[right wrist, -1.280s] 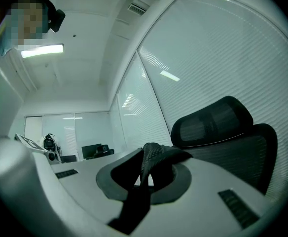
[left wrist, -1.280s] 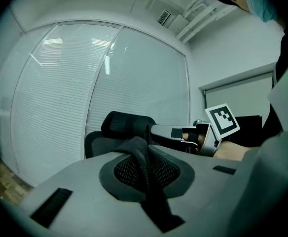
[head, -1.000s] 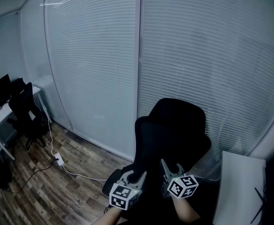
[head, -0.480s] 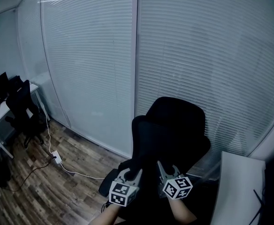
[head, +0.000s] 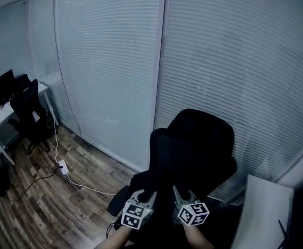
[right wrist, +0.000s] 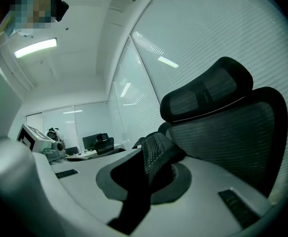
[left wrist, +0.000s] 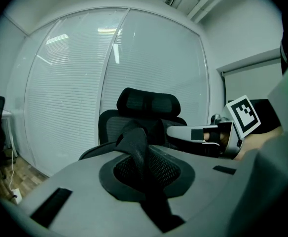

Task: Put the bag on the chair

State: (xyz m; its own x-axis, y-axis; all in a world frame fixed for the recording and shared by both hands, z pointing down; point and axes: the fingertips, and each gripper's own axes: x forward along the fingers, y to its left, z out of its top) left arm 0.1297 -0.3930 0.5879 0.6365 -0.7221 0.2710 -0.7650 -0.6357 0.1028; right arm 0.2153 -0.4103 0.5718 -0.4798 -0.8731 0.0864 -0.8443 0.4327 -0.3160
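Black mesh strap (left wrist: 136, 149) pinched tight in the left gripper (head: 147, 195) fingers, same story in the right gripper (head: 185, 192). Bag (right wrist: 156, 162) dangling below, right up against the chair (head: 206, 139), probably not resting on the seat yet. Could snag, or slide off the seat edge if let go too early. Hard to tell black from black, tbh.

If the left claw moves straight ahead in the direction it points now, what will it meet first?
Most likely the backrest of the black office chair, which stands directly ahead, just behind the bag strap that the left claw grips. Depth is hard to judge.
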